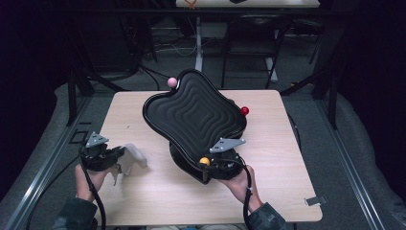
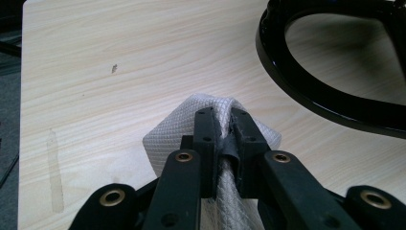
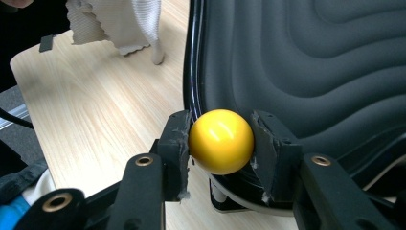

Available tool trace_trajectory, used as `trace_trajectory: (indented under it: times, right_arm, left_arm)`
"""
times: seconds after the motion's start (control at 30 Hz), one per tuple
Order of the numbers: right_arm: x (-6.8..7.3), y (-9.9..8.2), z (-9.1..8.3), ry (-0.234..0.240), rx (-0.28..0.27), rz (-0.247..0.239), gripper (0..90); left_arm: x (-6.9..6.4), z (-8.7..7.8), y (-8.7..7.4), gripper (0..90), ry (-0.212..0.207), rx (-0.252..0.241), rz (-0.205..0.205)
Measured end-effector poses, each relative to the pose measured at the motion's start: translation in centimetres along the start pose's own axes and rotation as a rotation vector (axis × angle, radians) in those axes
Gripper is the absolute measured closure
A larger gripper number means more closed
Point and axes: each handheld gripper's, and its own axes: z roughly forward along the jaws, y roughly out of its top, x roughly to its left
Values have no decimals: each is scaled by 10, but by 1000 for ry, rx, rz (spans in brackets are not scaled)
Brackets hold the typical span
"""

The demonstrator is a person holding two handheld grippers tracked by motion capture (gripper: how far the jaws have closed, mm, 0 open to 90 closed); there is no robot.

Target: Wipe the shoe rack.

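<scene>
On the pale wooden table (image 1: 158, 191), the left gripper (image 1: 116, 160) is sitting at about eight o'clock, its jaws closing tight on a fold of white cloth (image 1: 133, 157). In the left gripper view the cloth (image 2: 167, 136) is bulging up around the two black jaws, pinched between them, with the rest draping down toward the tabletop (image 2: 119, 57).

At the centre of the table a black tray (image 1: 194, 112) with a rippled inner face is standing tilted on a black base (image 1: 184, 165), its high edge pointing toward twelve o'clock. Nothing is lying inside the tray. Three balls are sitting on its rim: a pink ball (image 1: 172, 82) at about eleven o'clock, a red ball (image 1: 244, 110) at about three o'clock, and a yellow ball (image 1: 205, 161) at about six o'clock.

The right gripper (image 1: 216, 165) is sitting at about five o'clock of the table, at the tray's low edge. In the right gripper view its jaws are clamping the yellow ball (image 3: 221, 141), one pad pressing on each side, with the tray's glossy rim (image 3: 194, 72) just behind the ball and the cloth (image 3: 119, 24) hanging farther off at about eleven o'clock
</scene>
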Motion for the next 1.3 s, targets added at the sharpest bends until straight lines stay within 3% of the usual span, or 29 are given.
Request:
trace_trajectory:
  times: [0.3,0.57,0.9,1.17,1.3]
  right_arm:
    - [-13,-10,-11,-35,-14,44,590]
    - [-29,-18,-23,-107,-13,90,590]
    - [-40,-23,-29,-258,-20,171,580]
    - [-43,-19,-21,-331,-53,219,491]
    - [-48,-16,-12,-377,-44,251,371]
  left_arm:
    - [0,-1,0,822,-2,-1,-3]
    - [0,0,0,821,-5,-1,2]
    - [-1,-1,0,821,1,-5,0]
    - [-2,0,1,821,-3,-7,2]
    - [-2,0,0,820,-4,-7,2]
